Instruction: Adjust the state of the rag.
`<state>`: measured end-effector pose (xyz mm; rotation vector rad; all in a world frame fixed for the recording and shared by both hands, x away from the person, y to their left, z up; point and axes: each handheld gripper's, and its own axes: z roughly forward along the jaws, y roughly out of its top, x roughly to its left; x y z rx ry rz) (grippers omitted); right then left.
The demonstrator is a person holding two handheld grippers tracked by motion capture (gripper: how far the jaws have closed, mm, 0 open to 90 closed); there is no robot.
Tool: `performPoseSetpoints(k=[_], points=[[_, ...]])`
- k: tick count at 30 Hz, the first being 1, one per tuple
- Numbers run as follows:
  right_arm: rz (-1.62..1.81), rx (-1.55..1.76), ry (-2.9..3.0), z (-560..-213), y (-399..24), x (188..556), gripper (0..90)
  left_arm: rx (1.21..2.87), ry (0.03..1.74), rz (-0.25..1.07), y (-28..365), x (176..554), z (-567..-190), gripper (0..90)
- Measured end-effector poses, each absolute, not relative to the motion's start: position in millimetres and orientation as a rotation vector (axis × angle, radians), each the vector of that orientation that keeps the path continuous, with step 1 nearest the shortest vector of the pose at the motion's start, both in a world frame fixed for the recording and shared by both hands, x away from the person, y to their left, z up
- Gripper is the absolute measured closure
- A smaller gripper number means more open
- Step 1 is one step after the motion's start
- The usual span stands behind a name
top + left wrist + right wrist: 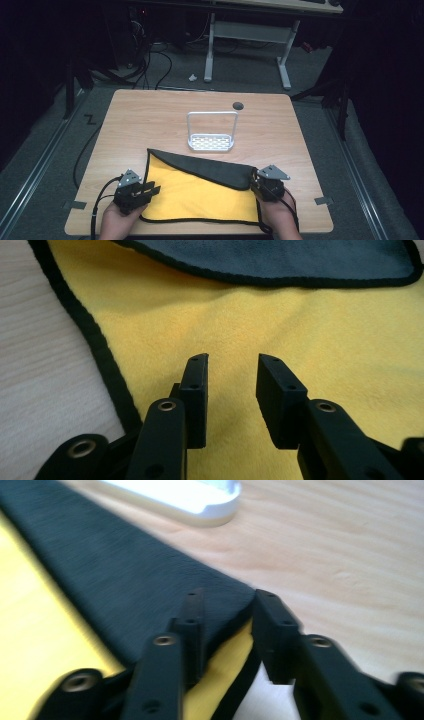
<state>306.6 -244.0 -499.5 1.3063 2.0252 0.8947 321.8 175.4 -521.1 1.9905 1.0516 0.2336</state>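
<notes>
Yellow cloth (200,197) with black piping lies at the table's (150,115) six o'clock edge, its dark grey underside folded over from twelve o'clock as a long wedge. Left gripper (150,190), at nine o'clock, hangs parted and empty over the yellow. Right gripper (256,181), at three o'clock, straddles the folded corner, jaws apart, not pressing.

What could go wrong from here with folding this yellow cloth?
The right claw straddles the folded grey corner of the cloth; closing could catch only one layer and undo the fold. The left claw hovers open over flat yellow fabric, so it may bunch it. The white rack stands close behind.
</notes>
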Motion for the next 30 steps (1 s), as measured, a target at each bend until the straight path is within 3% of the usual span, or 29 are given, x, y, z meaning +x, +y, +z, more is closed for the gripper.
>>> performPoseSetpoints(k=[2,3,9,20,30], points=[[0.873,1.277,2.065,-502,-244,297,88.0,2.017,1.042,0.285,170,322,-524,70.1],[0.863,1.274,2.075,-504,-244,293,90.0,2.032,1.038,0.306,168,322,-526,74.2],[0.833,1.354,2.142,-524,-252,292,90.0,2.085,1.030,0.350,166,318,-531,87.0],[0.835,1.357,2.147,-524,-257,255,90.0,2.125,0.977,0.227,177,280,-528,87.2],[0.942,1.235,2.139,-516,-233,256,66.5,2.049,1.032,0.270,179,296,-531,72.3]])
